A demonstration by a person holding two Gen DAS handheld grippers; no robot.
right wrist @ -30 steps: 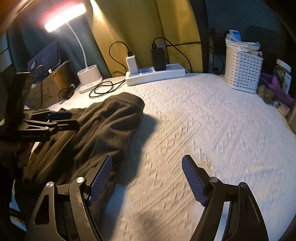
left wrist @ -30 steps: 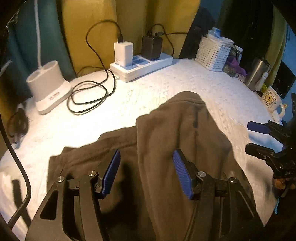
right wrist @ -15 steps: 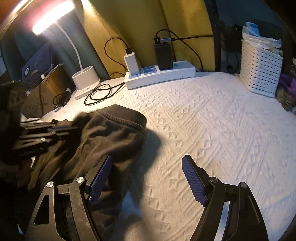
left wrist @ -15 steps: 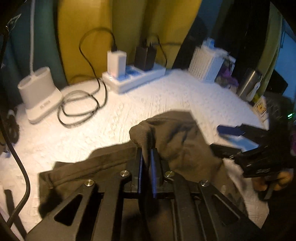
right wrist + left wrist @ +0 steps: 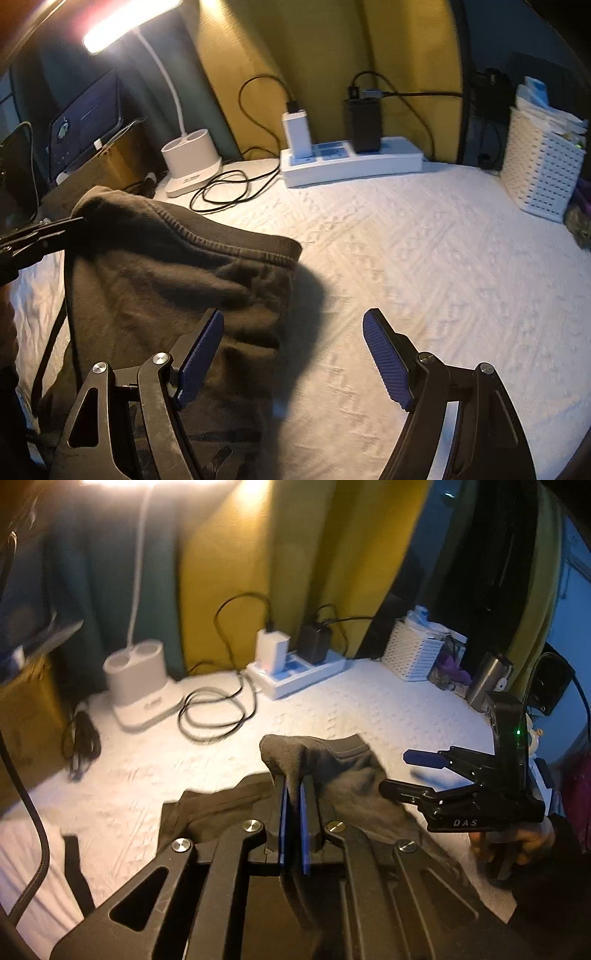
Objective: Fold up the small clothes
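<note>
Left gripper: fingers pressed together on a fold of the dark garment, which rises to a peak just above the fingertips.
Right gripper: fingers spread wide, nothing between them; the left blue pad sits over the garment's edge, the right pad over bare white cloth. In the left wrist view it shows from the side, just beside the garment, held by a hand.
Garment: dark grey-brown, with a ribbed hem; it lies toward the near left part of the surface, one part lifted, the rest spread flat beneath.
Surface: covered in a white textured cloth.
Far edge, middle: white power strip with a white charger and a black charger plugged in.
Far left corner: white lamp base, lit lamp head above; a coiled black cable lies between the base and the strip.
Far right corner: white perforated basket; a metal cup stands just beside it in the left wrist view.
</note>
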